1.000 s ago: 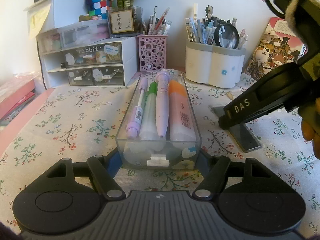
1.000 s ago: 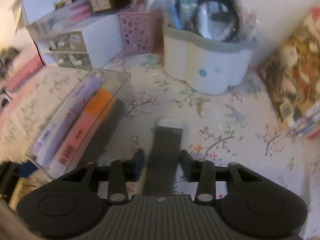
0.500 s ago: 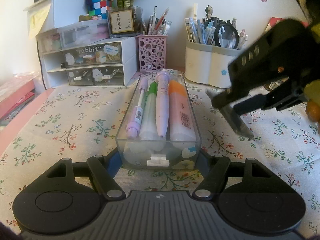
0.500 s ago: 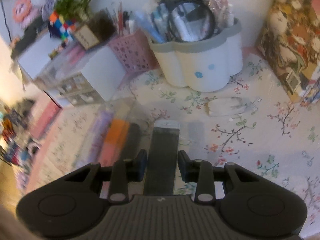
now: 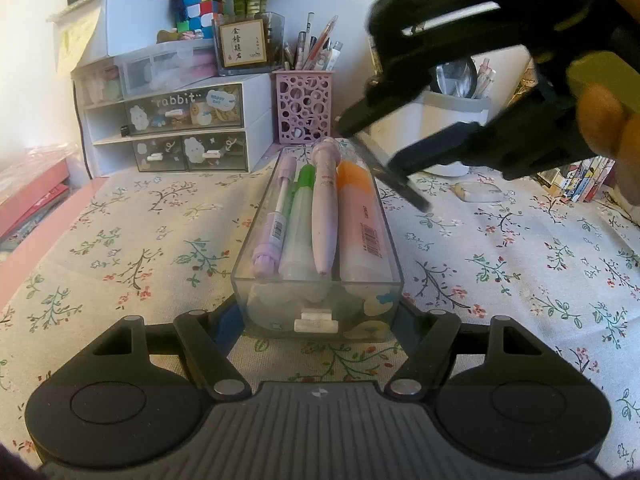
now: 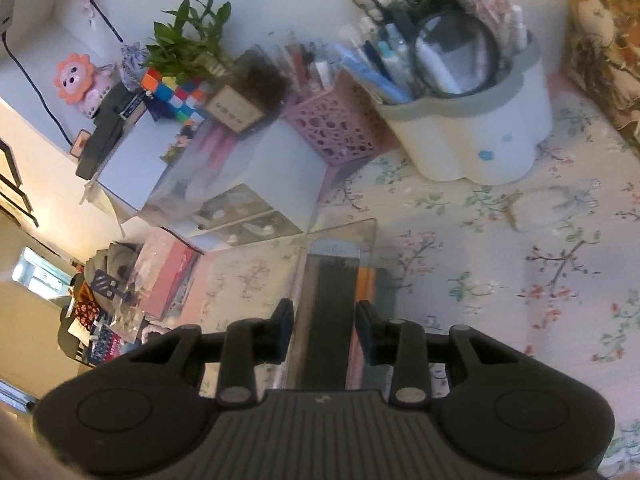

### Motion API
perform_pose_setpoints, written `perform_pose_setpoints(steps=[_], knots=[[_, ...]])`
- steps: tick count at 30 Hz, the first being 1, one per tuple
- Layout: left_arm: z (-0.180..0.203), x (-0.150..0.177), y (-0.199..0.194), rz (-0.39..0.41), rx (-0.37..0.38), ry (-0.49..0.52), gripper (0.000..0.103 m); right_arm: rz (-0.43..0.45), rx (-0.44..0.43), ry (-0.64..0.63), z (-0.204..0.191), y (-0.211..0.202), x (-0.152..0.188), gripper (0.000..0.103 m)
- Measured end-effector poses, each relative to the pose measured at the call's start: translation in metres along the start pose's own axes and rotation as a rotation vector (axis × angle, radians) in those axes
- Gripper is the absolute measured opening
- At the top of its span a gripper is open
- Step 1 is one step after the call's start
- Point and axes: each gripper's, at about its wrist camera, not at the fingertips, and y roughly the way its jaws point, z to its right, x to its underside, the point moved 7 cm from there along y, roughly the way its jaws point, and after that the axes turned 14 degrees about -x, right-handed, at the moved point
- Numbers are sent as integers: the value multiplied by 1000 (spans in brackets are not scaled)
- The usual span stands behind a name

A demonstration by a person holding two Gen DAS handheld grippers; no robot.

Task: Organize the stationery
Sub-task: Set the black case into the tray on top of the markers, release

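A clear plastic tray lies on the floral cloth, and my left gripper is shut on its near end. Inside it lie a purple pen, a green-capped pen, a pink pen and an orange tube. My right gripper is shut on a flat dark grey strip with a pale tip. In the left wrist view the right gripper hangs tilted over the tray's far right corner, and the strip slants down toward the cloth.
A white flower-shaped pen holder with a magnifier, a pink lattice cup and a white drawer unit line the back. A small pale item lies on the cloth. Books stand at the right and red ones lie at the left.
My right gripper lifted the strip off the cloth, rolled, and moved left and up toward the tray's far end. The left gripper and tray stayed still.
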Motion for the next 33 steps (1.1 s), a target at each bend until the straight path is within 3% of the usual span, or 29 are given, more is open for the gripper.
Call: perform_pose_setpoints(steps=[8, 12, 22, 28, 33], knots=[[0, 0, 0, 0, 1, 0, 72, 17, -7, 33, -2, 9, -4, 35], [0, 0, 0, 0, 1, 0, 72, -1, 32, 5, -1, 13, 1, 35], [1, 0, 0, 0, 2, 0, 72, 58, 38, -4, 9, -2, -6, 35], [1, 0, 0, 1, 2, 0, 72, 193, 213, 46, 76, -49, -35, 35], [1, 0, 0, 0, 3, -1, 72, 156, 370, -116, 98, -53, -33, 36]])
